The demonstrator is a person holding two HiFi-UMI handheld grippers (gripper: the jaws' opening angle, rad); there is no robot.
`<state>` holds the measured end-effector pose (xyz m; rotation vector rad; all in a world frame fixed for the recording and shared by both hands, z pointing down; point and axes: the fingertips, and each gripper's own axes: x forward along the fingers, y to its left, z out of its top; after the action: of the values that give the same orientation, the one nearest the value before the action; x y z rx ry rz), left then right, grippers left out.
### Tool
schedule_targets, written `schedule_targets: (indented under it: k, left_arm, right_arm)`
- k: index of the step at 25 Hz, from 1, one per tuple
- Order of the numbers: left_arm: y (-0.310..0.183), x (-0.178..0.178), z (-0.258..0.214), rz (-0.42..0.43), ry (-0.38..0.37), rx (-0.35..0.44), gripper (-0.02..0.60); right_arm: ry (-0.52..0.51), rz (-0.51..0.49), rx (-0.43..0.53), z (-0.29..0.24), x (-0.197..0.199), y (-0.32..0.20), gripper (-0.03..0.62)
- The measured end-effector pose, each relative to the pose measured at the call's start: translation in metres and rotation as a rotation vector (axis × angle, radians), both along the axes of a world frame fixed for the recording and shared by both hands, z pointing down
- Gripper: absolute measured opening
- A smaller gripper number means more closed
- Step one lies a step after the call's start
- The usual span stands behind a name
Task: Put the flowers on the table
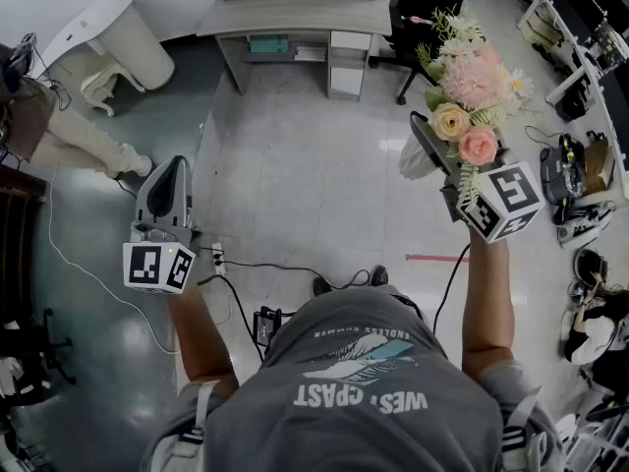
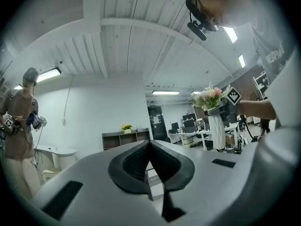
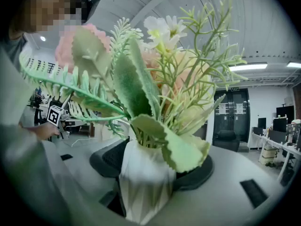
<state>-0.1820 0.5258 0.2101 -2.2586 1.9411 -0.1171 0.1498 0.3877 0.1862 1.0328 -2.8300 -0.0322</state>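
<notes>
White ribbed vase [image 3: 146, 185] with pink and cream flowers [image 1: 470, 87] is clamped between the right gripper [image 3: 153, 166] jaws, held in the air over the floor [image 1: 295, 185], well apart from the grey desk [image 1: 295, 13]. Left gripper [image 2: 149, 149] jaws are pressed together, nothing between them.

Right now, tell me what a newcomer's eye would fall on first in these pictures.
First come the pink and cream flowers in a white vase, clamped in the right tongs at the head view's right, over the grey floor. Next are the left tongs at the left, shut and empty.
</notes>
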Motion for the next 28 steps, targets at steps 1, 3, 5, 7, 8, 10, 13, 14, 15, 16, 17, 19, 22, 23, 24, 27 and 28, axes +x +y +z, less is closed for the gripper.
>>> schedule_targets:
  k: [1, 3, 5, 7, 8, 10, 13, 14, 15, 16, 17, 19, 22, 23, 24, 27, 28]
  left_arm:
    - [0.0, -0.001, 0.001, 0.002, 0.0, -0.001, 0.017]
    - [0.0, -0.003, 0.002, 0.006, -0.001, -0.004, 0.017]
    - [0.0, -0.004, 0.002, 0.011, 0.0, -0.003, 0.017]
    - [0.001, -0.005, 0.001, 0.019, 0.002, -0.001, 0.017]
    - [0.0, -0.005, 0.001, 0.024, 0.003, 0.0, 0.017]
    - [-0.001, -0.005, 0.002, 0.033, 0.005, 0.001, 0.017]
    - [-0.004, -0.005, 0.005, 0.047, 0.007, -0.001, 0.017]
    - [-0.004, -0.004, 0.006, 0.05, 0.009, -0.002, 0.017]
    - [-0.004, -0.003, 0.007, 0.053, 0.011, -0.003, 0.016]
    - [-0.005, -0.002, 0.007, 0.055, 0.012, -0.003, 0.017]
    - [-0.005, -0.001, 0.008, 0.056, 0.012, -0.003, 0.016]
    - [-0.007, 0.0, 0.01, 0.058, 0.01, -0.002, 0.017]
    - [-0.007, -0.001, 0.017, 0.047, 0.01, -0.004, 0.017]
    - [-0.008, -0.002, 0.02, 0.039, 0.01, -0.007, 0.017]
    - [-0.01, -0.004, 0.021, 0.03, 0.009, -0.012, 0.016]
    - [-0.027, -0.01, 0.025, 0.005, 0.001, -0.026, 0.017]
    - [-0.033, -0.011, 0.025, -0.005, -0.002, -0.031, 0.017]
  right_arm:
    - [0.0, 0.004, 0.0, 0.0, 0.0, 0.0, 0.293]
    - [-0.001, 0.012, 0.001, 0.0, 0.0, -0.001, 0.293]
    - [-0.003, 0.02, 0.001, -0.001, 0.0, -0.001, 0.293]
    - [-0.003, 0.028, 0.001, -0.002, 0.001, 0.0, 0.293]
    - [-0.004, 0.033, 0.002, -0.002, 0.001, 0.0, 0.293]
    - [-0.005, 0.04, 0.004, -0.004, 0.001, 0.0, 0.293]
    - [-0.008, 0.051, 0.006, -0.005, 0.002, -0.002, 0.293]
    - [-0.009, 0.055, 0.003, -0.004, 0.002, -0.002, 0.293]
    - [-0.011, 0.057, -0.001, -0.003, 0.003, -0.002, 0.293]
    - [-0.014, 0.059, -0.005, -0.003, 0.004, -0.003, 0.293]
    - [-0.017, 0.06, -0.008, -0.002, 0.005, -0.004, 0.293]
    - [-0.024, 0.064, -0.009, 0.001, 0.007, -0.008, 0.293]
    - [-0.039, 0.058, -0.011, 0.006, 0.007, -0.014, 0.293]
    - [-0.046, 0.052, -0.013, 0.008, 0.006, -0.018, 0.293]
    - [-0.054, 0.044, -0.016, 0.009, 0.004, -0.024, 0.293]
    - [-0.069, 0.026, -0.024, 0.013, -0.004, -0.054, 0.293]
    - [-0.072, 0.022, -0.027, 0.015, -0.005, -0.065, 0.293]
